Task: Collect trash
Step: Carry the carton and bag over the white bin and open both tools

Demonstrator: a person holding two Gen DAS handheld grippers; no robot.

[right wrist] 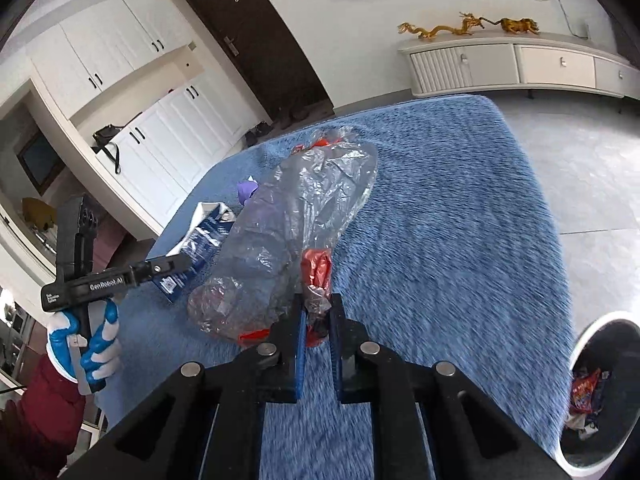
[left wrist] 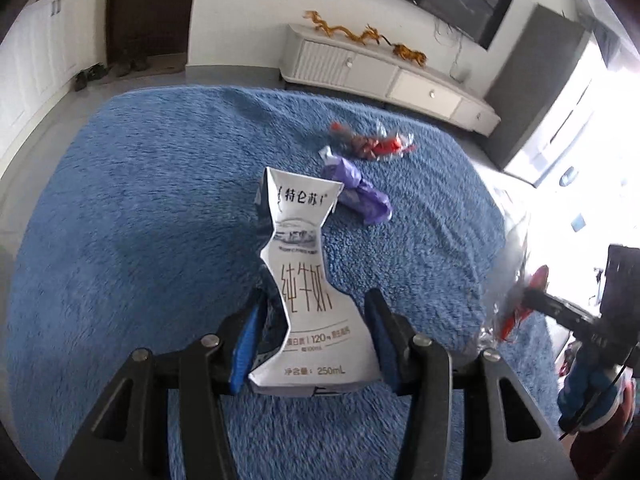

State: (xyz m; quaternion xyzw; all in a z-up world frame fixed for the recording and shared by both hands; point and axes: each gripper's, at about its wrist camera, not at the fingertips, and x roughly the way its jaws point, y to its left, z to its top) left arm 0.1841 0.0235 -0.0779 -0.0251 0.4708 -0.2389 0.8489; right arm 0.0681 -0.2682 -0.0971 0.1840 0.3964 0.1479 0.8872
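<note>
The left gripper (left wrist: pixel 318 344) pinches a crushed carton (left wrist: pixel 308 280) above the blue rug (left wrist: pixel 140 200), its base hidden behind the fingers. A purple wrapper (left wrist: pixel 360 196) lies beyond. The right gripper (right wrist: pixel 318 320), pressed together, clamps a clear bag (right wrist: pixel 288 240); its contents are blurred. The bin (right wrist: pixel 600 400) is cut off at right.

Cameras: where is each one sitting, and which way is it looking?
Left wrist: sits on the left gripper, looking down over its fingers at the squashed milk carton they hold above the blue rug.
Right wrist: sits on the right gripper, shut on a clear plastic wrapper; a gloved hand and trash bin show.
Shared: rug, carton, wrapper, purple wrapper, cabinet.
</note>
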